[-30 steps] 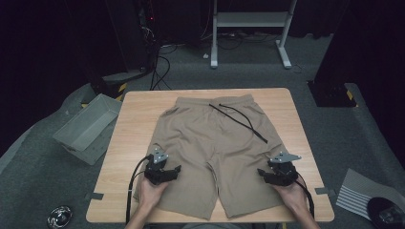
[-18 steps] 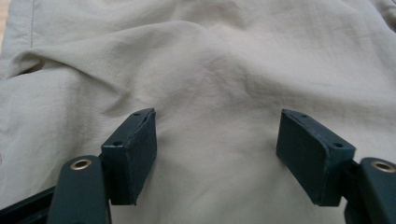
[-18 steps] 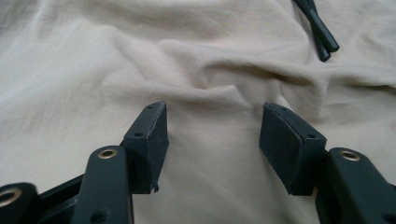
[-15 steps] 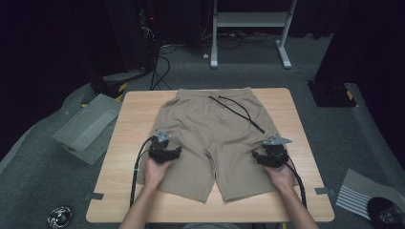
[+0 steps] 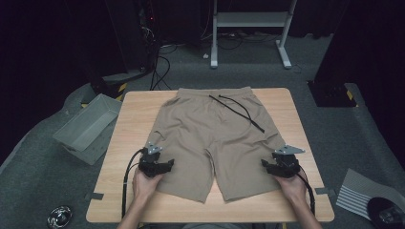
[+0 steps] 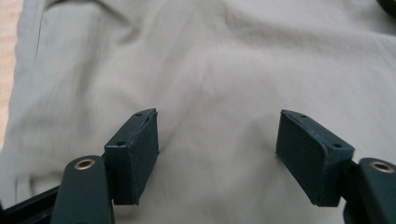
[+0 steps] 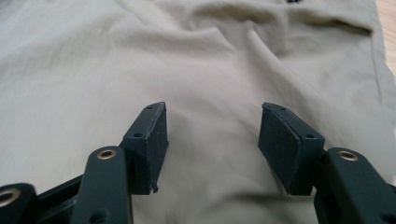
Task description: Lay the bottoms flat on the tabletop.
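Khaki shorts (image 5: 217,140) lie spread flat on a wooden table (image 5: 129,129), waistband at the far edge, a black drawstring (image 5: 239,110) trailing across the front. At the left, the left gripper (image 5: 168,165) rests at the outer edge of one leg, its jaws wide apart over bare cloth, pinching nothing. At the right, the right gripper (image 5: 265,163) sits at the outer edge of the other leg, its jaws also spread and empty. A grey bin (image 5: 86,128) sits on the floor left of the table
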`<state>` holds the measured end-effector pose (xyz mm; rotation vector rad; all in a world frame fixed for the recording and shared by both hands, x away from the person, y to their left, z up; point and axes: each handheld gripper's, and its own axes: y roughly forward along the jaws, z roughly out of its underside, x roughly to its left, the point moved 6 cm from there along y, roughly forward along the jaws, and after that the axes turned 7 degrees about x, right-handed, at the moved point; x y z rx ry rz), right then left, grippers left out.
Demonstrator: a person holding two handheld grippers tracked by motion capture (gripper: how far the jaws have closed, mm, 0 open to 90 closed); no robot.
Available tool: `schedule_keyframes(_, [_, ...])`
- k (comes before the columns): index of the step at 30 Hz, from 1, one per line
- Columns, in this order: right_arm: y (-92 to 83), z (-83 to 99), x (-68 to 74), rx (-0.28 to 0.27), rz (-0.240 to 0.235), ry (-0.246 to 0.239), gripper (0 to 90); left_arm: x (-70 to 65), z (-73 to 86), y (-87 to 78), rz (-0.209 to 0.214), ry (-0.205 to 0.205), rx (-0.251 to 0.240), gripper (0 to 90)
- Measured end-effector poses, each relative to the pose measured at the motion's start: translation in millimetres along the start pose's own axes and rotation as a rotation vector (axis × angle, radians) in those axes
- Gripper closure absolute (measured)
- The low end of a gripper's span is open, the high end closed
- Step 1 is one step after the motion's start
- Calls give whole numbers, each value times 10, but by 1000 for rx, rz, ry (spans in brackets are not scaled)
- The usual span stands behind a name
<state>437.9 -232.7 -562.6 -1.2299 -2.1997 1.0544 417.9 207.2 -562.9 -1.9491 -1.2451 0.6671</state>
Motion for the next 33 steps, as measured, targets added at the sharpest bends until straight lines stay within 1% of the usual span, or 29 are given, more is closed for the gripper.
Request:
schedule_keyframes(3, [-49,68,-26,-7,9,8,418,-21,104,-67,-6,4,-13,301])
schedule_keyframes(4, [-62,86,-30,-9,12,10,418,-26,133,-85,-5,-3,-22,301])
schedule_keyframes(6, [-79,116,-31,-20,14,13,414,-33,173,-101,-7,-6,-45,298])
schedule_keyframes(8, [-88,126,-30,-19,16,12,410,-37,196,-86,-22,1,-79,294])
schedule_keyframes(9, [-88,126,-29,-19,15,13,408,-38,195,-84,-33,3,-79,291])
schedule_keyframes(11, [-88,129,-30,-18,16,15,397,-36,191,-81,-39,7,-76,293])
schedule_keyframes(13, [-89,130,-31,-17,24,19,381,-31,194,-83,-40,0,-77,292])
schedule_keyframes(15, [-88,131,-33,-17,28,21,375,-21,195,-82,-60,-10,-75,286])
schedule_keyframes(33, [-86,131,-38,-16,23,28,372,-26,200,-85,-60,-19,-77,289])
